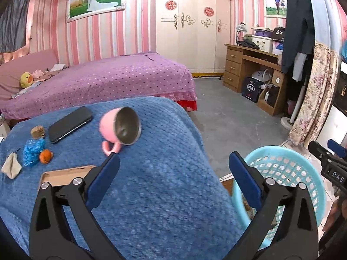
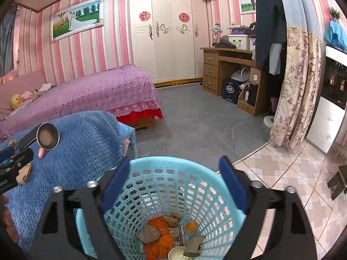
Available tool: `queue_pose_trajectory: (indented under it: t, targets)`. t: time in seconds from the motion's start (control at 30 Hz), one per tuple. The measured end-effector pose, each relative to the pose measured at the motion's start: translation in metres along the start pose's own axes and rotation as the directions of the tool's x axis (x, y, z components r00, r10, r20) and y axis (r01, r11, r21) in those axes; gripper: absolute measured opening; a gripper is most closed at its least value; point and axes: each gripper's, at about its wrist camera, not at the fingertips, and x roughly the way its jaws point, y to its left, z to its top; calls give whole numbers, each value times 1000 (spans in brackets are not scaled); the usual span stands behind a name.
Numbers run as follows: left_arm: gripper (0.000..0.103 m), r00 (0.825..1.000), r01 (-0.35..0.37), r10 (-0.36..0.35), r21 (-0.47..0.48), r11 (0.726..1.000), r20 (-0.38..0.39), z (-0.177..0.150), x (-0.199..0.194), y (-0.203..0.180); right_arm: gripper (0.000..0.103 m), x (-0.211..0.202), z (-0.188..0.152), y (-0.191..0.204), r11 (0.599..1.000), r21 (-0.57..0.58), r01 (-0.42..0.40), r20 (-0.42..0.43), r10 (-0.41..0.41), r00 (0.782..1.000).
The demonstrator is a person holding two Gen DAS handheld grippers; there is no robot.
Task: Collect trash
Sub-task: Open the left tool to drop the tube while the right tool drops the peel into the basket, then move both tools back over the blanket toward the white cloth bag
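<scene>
The right hand-held gripper (image 2: 173, 179) hangs released over the blue basket (image 2: 227, 214), trash pieces (image 2: 159, 230) below it. The left hand-held gripper (image 1: 173, 173) gapes empty over the blue-covered bench (image 1: 151, 195); blue wrapper (image 1: 33, 151) farther left.

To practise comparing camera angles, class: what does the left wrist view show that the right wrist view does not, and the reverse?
Only the left wrist view: a crumpled blue plastic wrapper and a small orange scrap on the blue knitted blanket.
Only the right wrist view: orange peels in the basket's bottom.
Both: the light blue plastic mesh basket, the tipped pink mug, and the black phone.
</scene>
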Motion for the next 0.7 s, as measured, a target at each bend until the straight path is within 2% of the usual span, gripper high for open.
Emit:
queue_pose_trajectory:
  t: [0.1,0.33,0.7]
  targets:
    - [97,1000,-1,1,-20,1000,-9,-1,-4,15,95,-2,2,10,1000,-6,8,7,-7,1000]
    - [97,999,-32,32,-59,998,-8,-1,-13,51,97,-3,6,36,1000,-8,6,8,-5,1000]
    - [97,992,-124,123,-92,988,-20,-13,-28,127,97,1,5,88,997,-37,-63,-6,63,998]
